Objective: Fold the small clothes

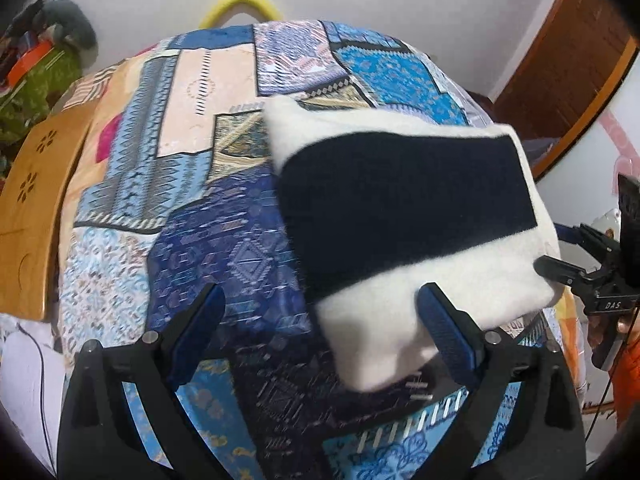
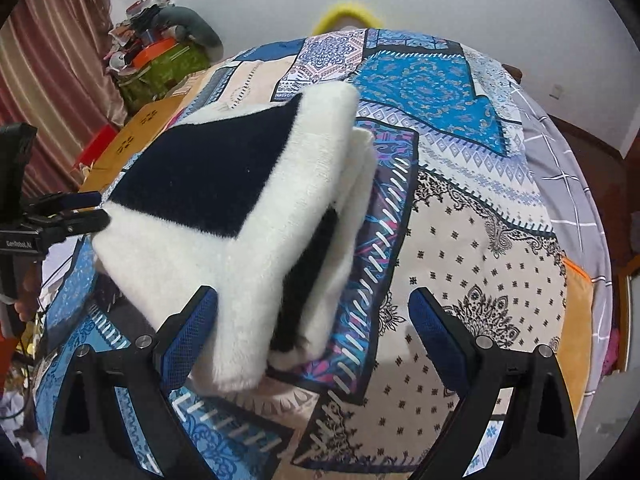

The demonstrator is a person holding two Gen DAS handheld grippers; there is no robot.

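My left gripper [image 1: 320,320] and right gripper [image 2: 312,320] both stand with jaws wide apart, empty. Between them on the patchwork bedspread [image 2: 480,240] lies the folded fleece garment [image 2: 224,216]: light, soft, thick, likely springy; grip the layered edge. Lettering on the opposite gripper bodies reads "DAS", "GenRobot.AI"

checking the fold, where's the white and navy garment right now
The folded white and navy garment lies on the patchwork bedspread, between the open left gripper and open right gripper, neither holding it.
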